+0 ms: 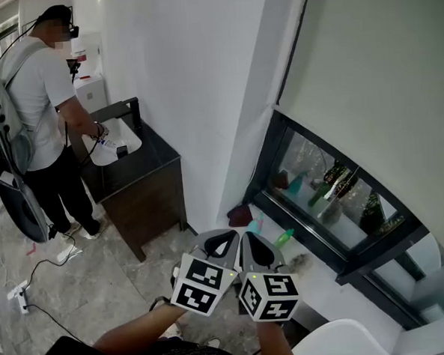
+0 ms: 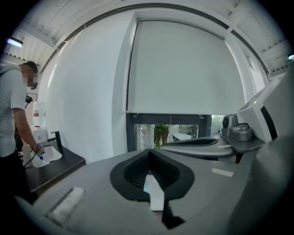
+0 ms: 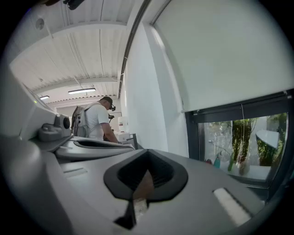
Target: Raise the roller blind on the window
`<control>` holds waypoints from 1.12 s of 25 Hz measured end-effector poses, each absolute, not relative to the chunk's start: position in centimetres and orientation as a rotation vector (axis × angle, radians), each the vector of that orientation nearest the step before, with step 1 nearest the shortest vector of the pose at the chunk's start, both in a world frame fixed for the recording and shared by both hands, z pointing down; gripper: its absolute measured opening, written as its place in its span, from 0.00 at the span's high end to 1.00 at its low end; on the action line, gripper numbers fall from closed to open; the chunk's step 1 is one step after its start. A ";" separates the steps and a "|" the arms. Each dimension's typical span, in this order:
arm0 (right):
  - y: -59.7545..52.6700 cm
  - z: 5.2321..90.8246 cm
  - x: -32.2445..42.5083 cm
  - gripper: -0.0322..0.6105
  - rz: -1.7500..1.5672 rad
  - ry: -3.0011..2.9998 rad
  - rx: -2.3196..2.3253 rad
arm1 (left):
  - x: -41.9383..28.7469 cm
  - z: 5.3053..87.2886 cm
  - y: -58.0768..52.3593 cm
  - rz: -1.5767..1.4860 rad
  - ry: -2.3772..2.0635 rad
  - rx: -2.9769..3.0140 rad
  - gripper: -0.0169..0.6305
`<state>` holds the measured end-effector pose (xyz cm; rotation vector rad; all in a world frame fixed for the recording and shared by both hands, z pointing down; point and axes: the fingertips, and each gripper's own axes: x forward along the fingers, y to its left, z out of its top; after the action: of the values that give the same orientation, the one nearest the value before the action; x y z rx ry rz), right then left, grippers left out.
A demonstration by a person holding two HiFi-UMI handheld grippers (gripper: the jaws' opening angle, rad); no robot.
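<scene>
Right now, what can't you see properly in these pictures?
- Top of the blind: cut off by the head view's upper edge.
- Its pull cord: too thin to be sure of in any view.
- Bottles by the window: blurred by the glass, head view.
- What the person holds at the sink: too small, head view.

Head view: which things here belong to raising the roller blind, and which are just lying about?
Belong to the job:
blind
window
left gripper, shut
right gripper, shut

Just about:
bottles by the window
sink cabinet
person at the sink
power strip on the floor
</scene>
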<state>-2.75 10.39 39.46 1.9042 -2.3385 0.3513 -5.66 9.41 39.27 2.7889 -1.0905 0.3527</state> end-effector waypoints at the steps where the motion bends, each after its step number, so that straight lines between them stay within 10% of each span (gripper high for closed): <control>1: 10.5 39.5 -2.5 0.95 0.350 -2.339 1.907 | -5.5 39.3 9.5 0.357 -1.091 2.789 0.97; 28: 1.3 41.1 2.5 0.95 0.266 -2.407 1.805 | -0.3 40.9 -0.8 0.351 -1.141 2.768 0.97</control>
<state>2.49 1.28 41.13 1.8048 -2.4075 0.2658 -0.26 -0.78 40.92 2.7679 -1.1410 0.3514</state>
